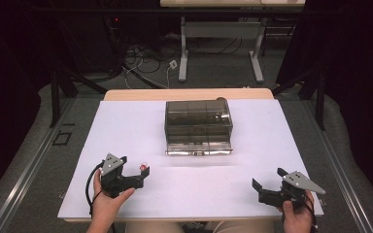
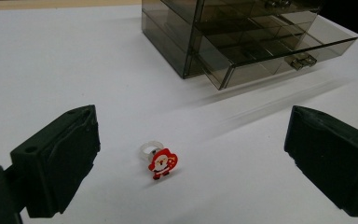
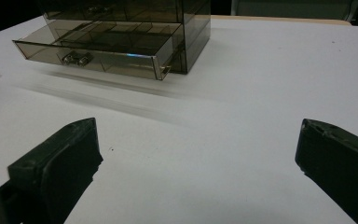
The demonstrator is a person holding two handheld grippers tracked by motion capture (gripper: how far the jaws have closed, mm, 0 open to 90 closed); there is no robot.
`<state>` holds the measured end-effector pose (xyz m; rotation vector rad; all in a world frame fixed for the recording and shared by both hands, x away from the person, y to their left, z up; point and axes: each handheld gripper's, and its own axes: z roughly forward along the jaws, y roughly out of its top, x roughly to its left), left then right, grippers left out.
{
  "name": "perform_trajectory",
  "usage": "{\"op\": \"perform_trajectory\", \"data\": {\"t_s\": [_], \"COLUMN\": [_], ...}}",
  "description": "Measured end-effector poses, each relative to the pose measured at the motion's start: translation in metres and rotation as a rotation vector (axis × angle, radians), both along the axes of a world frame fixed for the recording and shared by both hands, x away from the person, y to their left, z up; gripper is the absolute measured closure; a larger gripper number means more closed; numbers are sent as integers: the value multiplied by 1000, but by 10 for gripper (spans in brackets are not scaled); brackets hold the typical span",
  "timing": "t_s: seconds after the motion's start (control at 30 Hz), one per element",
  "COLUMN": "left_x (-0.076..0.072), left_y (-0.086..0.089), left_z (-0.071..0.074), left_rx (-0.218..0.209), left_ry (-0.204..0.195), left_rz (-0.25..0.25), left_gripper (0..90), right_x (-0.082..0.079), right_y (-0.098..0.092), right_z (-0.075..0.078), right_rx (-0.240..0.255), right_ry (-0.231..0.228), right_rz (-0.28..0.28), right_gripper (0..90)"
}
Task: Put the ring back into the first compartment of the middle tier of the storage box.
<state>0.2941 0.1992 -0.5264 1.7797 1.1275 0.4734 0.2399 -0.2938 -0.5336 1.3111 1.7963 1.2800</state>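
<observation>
**Both grippers open, ring on desk by the left one**

Left hand-held gripper [image 1: 137,167]: jaws spread wide, nothing held. In the left gripper view the Santa ring [image 2: 161,160] lies on the white desk [image 2: 74,60] between the two jaws, touching neither. Clear plastic band, red-and-white Santa figure on top, lying on its side. In the high view it's a small red spot just beside the gripper tips.

Right hand-held gripper [image 1: 267,182]: jaws also wide apart, empty, sitting near the front right of the desk, well apart from the ring. Bare white surface between its jaws in the right gripper view.

Smoked transparent drawer box [image 1: 198,126]: mid-desk, toward the far side, between the two grippers. Bottom drawer [image 3: 98,52] is pulled out toward the person, small metal handle [image 3: 77,58] on its front. Internal dividers visible through the walls; can't tell whether anything is inside.

Each gripper is held by one hand [image 1: 108,201] from the bottom edge of the high view.
</observation>
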Motion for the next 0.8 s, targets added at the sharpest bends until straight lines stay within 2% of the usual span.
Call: {"op": "perform_trajectory", "data": {"t_s": [0.03,0.1,0.23,0.43,0.67,0.8], "left_x": [3,4,9,16,22,27], "left_y": [-1,-2,-3,-2,-3,-3], "left_z": [0,0,2,5,8,9], "left_rx": [21,24,49,77,101,104], "left_ry": [6,11,33,36,47,56], "left_rz": [-5,-5,-4,0,9,1], "left_gripper": [44,45,44,46,163,172], "right_x": [0,0,0,1,1,1], "right_y": [1,0,0,-1,-1,-1], "right_z": [-1,0,-1,-1,-1,-1], "right_rx": [2,-1,1,5,7,7], "right_ry": [-5,9,6,10,11,17], "right_rz": [-14,-7,-3,2,-4,-4], "right_gripper": [0,0,0,0,0,0]}}
